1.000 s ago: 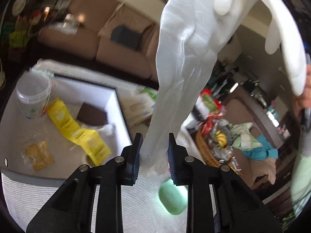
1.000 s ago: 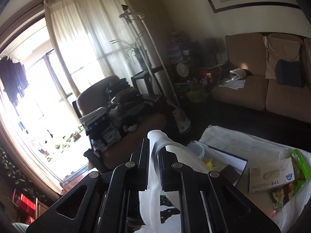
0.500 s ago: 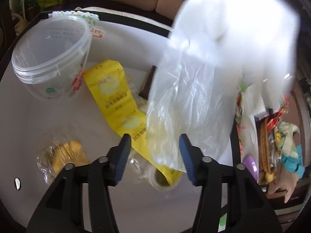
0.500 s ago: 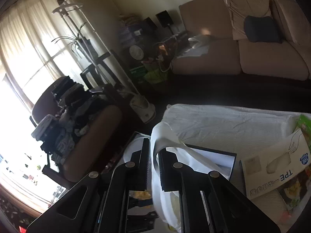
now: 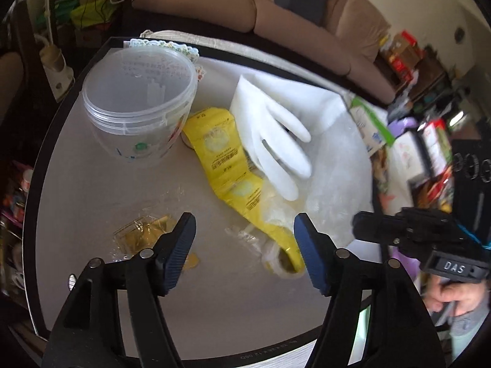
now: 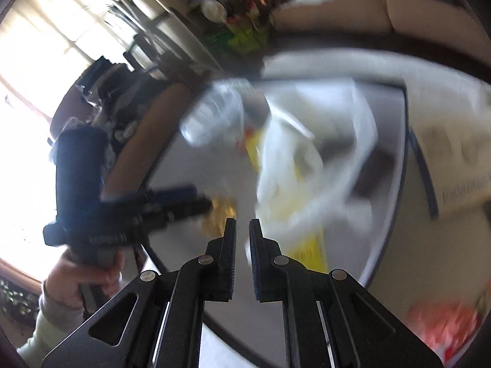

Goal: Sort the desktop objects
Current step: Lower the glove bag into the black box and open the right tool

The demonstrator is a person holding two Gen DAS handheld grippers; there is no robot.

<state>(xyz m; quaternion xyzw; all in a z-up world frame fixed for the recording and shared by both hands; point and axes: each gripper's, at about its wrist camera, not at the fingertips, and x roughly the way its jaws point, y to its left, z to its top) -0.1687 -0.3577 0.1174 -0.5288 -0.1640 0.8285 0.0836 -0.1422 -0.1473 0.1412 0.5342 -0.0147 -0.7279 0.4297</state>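
Observation:
A white rubber glove (image 5: 276,144) lies in the white tray (image 5: 92,190), draped over a strip of yellow packets (image 5: 227,159). A clear plastic tub (image 5: 138,98), a clear wrapper with yellow contents (image 5: 144,236) and a tape roll (image 5: 282,263) also lie in the tray. My left gripper (image 5: 244,230) is open and empty above the tray. My right gripper (image 6: 242,230) is slightly parted with nothing between its jaws; its view is blurred and shows the glove (image 6: 285,165) in the tray below. The right gripper body shows in the left wrist view (image 5: 408,233).
A white box with green trim (image 5: 368,122) and cluttered packages (image 5: 429,147) lie right of the tray. A brown sofa (image 5: 276,9) stands behind the table. The left gripper body (image 6: 101,202) and the hand holding it show left in the right wrist view.
Both grippers let go of the glove; it dropped into the tray over the yellow packets. My left gripper opened wide. My right gripper swung down toward the tray and parted slightly.

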